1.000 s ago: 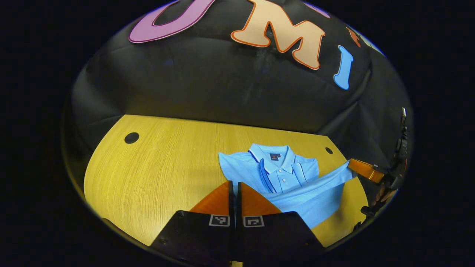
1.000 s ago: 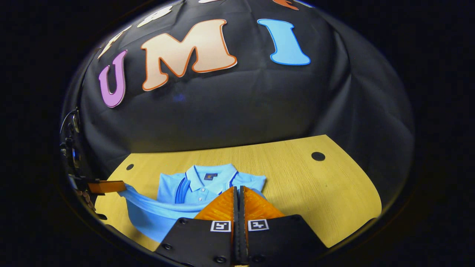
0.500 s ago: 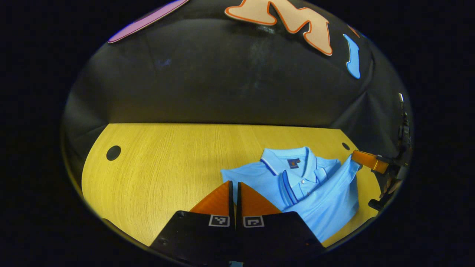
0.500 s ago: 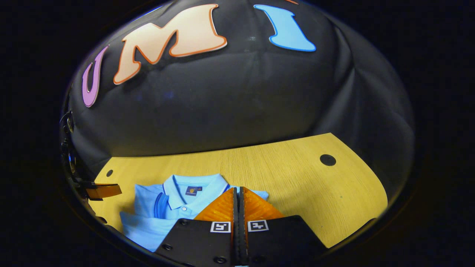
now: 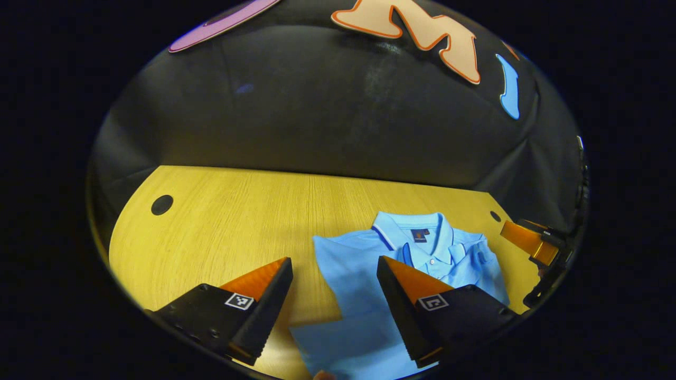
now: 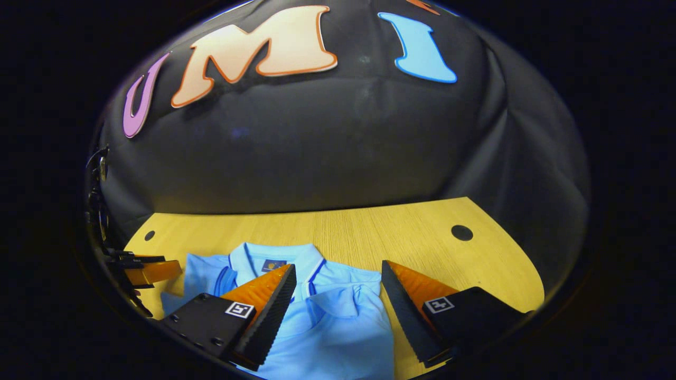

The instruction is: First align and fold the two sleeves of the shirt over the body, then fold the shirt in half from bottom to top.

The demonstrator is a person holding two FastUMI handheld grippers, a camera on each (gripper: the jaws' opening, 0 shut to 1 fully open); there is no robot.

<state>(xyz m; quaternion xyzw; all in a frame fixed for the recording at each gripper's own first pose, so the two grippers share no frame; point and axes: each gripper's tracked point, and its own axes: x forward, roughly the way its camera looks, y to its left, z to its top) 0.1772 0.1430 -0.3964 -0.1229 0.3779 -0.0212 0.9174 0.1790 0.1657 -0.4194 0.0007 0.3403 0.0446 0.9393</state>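
Note:
A light blue polo shirt (image 5: 364,264) lies flat on the yellow wooden table (image 5: 227,221), collar toward the wall, with cloth folded up over its body. My left gripper (image 5: 334,264) hovers open over the shirt's left edge, holding nothing. In the right gripper view the shirt (image 6: 338,316) spreads beneath my right gripper (image 6: 338,266), which stands open and empty just short of the collar (image 6: 274,258). The right gripper (image 5: 528,240) is at the far right of the left gripper view, and the left gripper (image 6: 153,272) at the far left of the right gripper view.
The table has round dark holes near its back corners (image 5: 161,205) (image 5: 495,216) (image 6: 461,233). The black cloth wall (image 5: 327,116) rises right behind the table's far edge. Bare wood stretches left of the shirt (image 5: 211,248) and to its right (image 6: 465,274).
Both grippers were shut on the shirt's cloth and carried it up over the body. Both have opened and let go, and the cloth lies on the shirt.

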